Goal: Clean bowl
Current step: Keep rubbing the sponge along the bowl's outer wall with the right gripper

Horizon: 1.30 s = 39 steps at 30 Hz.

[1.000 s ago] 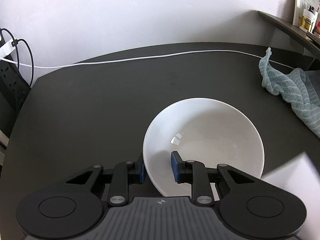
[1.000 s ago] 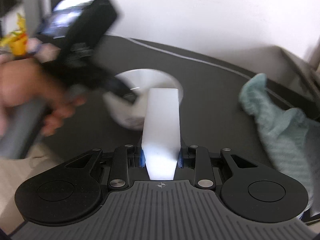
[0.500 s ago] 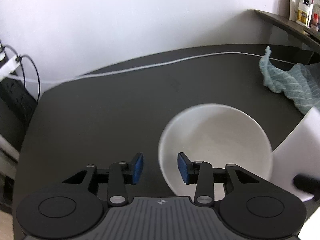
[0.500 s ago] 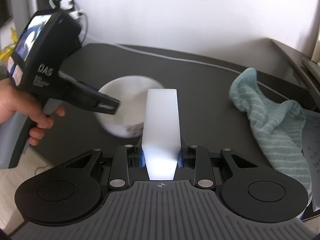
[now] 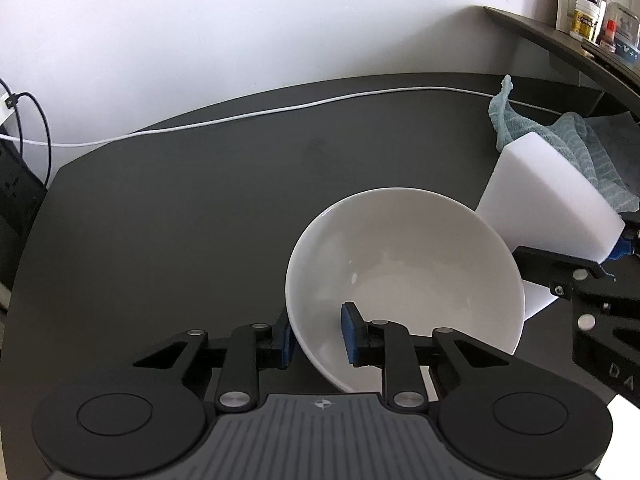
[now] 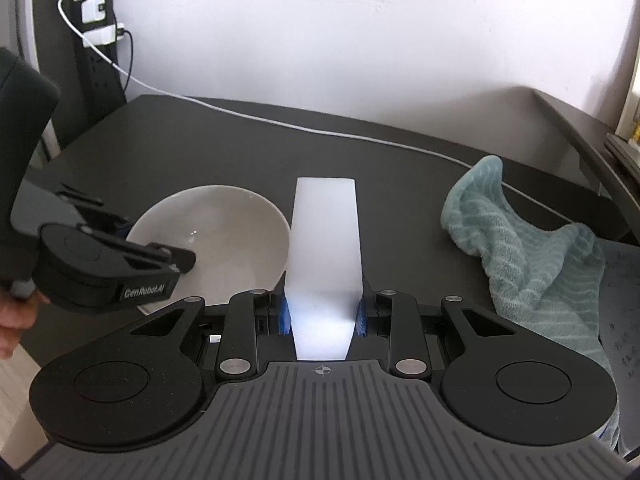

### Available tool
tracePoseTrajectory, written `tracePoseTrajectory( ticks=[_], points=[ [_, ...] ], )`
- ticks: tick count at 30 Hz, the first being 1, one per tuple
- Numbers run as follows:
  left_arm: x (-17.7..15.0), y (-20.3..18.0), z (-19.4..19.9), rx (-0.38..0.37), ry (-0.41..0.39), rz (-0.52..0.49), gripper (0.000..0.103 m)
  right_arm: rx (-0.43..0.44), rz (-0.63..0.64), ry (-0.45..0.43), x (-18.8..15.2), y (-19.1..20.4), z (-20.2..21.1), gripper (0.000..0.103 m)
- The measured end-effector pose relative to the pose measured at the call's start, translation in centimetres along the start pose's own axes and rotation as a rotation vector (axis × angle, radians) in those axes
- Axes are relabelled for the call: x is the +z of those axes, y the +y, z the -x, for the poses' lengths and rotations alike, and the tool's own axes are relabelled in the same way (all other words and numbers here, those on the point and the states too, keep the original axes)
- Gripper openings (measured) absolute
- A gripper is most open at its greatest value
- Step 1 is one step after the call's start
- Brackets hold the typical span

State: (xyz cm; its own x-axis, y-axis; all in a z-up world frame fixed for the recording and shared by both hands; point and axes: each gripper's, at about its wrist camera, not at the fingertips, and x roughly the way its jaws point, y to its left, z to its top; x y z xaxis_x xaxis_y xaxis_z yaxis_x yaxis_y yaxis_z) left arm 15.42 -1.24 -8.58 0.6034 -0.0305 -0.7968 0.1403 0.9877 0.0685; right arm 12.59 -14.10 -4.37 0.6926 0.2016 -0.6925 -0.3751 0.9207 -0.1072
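**Jaws on bowl rim and sponge block**

Jaws of my left gripper (image 5: 316, 334) pinch the near rim of the white bowl (image 5: 404, 276), one blue pad outside the wall and one inside. That grip holds the bowl tilted, its opening turned toward the left wrist camera, over the dark surface (image 5: 200, 208). Whether its underside touches the surface, I cannot tell.

Jaws of my right gripper (image 6: 323, 314) are pressed against both sides of a white sponge block (image 6: 325, 240), which sticks out straight ahead. From the right wrist camera the block's far end sits just beside the bowl's right rim; from the left wrist camera the block lies behind the bowl's right edge, and I cannot tell whether they touch.

To the right of both, a crumpled teal cloth (image 6: 532, 248) rests on the surface. A white cable (image 5: 256, 114) runs along the far edge by the wall. My left hand (image 6: 12, 320) shows at the picture's edge.
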Motion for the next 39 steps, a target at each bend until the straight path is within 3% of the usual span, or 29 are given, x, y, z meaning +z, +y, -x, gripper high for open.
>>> tracePoseTrajectory(
  ticks=[7,15,26,37,39],
  points=[
    [0.3,-0.4,-0.8,-0.003,0.006,0.005,0.022,0.0,0.028,0.014,-2.0,1.4,2.4,0.031],
    [0.4,-0.2,-1.1,-0.007,0.008,-0.009,0.022,0.033,-0.031,0.015,-3.5,2.3,4.5,0.031],
    [0.1,0.2,-1.0,-0.016,-0.01,-0.05,0.023,0.069,-0.038,0.014,-4.2,2.3,5.0,0.031],
    [-0.5,0.2,-0.6,-0.007,-0.042,-0.106,0.024,0.165,-0.067,0.01,-4.7,2.9,5.8,0.031],
    [-0.4,0.5,-0.5,-0.007,-0.042,-0.11,0.029,0.155,-0.059,0.009,-4.7,2.9,5.8,0.031]
  ],
)
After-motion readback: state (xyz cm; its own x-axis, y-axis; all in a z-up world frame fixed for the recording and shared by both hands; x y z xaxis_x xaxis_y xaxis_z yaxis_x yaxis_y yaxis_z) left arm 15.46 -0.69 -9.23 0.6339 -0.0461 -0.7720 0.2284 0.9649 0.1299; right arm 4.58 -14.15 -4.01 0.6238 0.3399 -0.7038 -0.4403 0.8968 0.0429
